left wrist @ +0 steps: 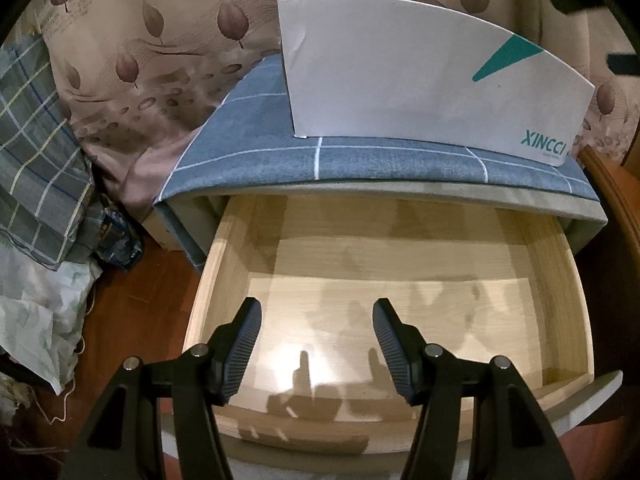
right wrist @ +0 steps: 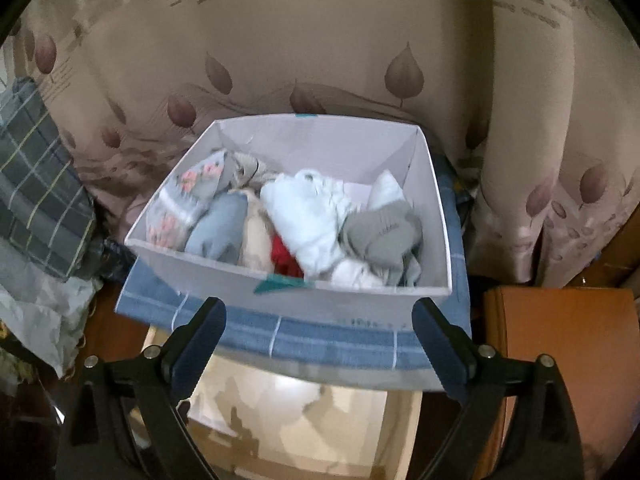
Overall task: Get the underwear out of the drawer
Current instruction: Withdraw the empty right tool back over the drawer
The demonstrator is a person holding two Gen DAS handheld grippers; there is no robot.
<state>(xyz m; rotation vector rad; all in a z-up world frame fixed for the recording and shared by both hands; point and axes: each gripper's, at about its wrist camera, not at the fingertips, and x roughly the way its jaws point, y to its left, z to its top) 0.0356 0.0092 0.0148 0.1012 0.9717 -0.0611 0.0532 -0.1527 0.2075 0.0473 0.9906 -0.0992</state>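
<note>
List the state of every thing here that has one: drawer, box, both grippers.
drawer: pulled open, nothing in the part in view.
white box: open-topped, on the blue checked cloth above the drawer, holding folded garments.
left gripper: open, empty, over the drawer.
right gripper: open, empty, before the box.

Home bedroom: leaf-print curtain [right wrist: 320,60], nightstand drawer [left wrist: 400,280].

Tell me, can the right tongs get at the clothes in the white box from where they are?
Probably yes. The right tongs are open, above and in front of the white box, whose top is open; the clothes lie uncovered with nothing between.
</note>
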